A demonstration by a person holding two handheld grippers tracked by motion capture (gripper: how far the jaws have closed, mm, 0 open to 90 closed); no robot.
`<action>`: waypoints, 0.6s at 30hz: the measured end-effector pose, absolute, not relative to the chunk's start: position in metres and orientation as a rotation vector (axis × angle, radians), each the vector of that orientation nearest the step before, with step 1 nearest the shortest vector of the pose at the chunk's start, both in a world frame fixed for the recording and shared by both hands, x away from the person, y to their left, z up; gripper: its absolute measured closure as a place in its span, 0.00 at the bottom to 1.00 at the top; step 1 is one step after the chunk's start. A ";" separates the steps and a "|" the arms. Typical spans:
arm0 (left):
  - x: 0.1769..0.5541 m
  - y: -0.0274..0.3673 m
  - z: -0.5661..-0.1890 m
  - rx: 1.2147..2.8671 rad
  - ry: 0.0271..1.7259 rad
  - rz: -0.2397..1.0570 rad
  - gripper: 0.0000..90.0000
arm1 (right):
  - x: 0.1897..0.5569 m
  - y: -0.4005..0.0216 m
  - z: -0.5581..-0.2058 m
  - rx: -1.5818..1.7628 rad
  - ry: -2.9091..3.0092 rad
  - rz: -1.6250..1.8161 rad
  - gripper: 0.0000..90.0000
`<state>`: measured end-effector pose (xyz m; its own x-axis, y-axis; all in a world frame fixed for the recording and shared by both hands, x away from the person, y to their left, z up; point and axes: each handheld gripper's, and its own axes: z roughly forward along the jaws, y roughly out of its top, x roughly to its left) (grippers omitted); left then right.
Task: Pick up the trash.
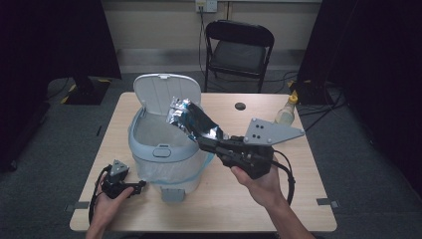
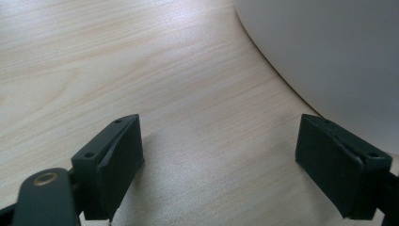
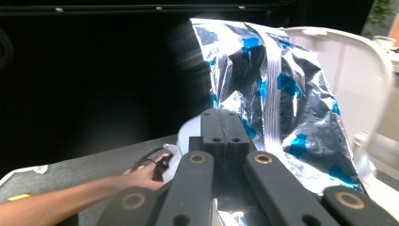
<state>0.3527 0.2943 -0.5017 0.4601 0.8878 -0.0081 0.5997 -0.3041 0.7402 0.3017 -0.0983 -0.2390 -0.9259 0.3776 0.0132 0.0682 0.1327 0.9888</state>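
Wooden table [image 1: 278, 199] | right hand-held gripper [image 1: 211, 141] clenched on crinkled silver-blue foil bag [image 1: 191, 119] | left hand-held gripper [image 1: 140, 185] released

Bin mouth [image 1: 161, 134]: open, lid [image 1: 164, 92] upright behind.
Right of bin: bare table [image 1: 298, 199], bottle [image 1: 286, 113] at far edge.

I'm working in what looks like a lab or recording studio: black curtains [image 1: 54, 35] hang on both sides, grey carpet [image 1: 368, 164] covers the floor, cables [image 1: 318, 107] trail across it, tape marks [image 1: 326, 201] flag the bench [image 1: 298, 199], and 1 folding chair [image 1: 238, 50] stands by a wall socket [image 1: 206, 5].
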 end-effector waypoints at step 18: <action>0.353 0.294 -0.502 2.025 1.236 0.538 0.17 | 0.339 -0.038 -0.231 0.309 2.307 1.909 1.00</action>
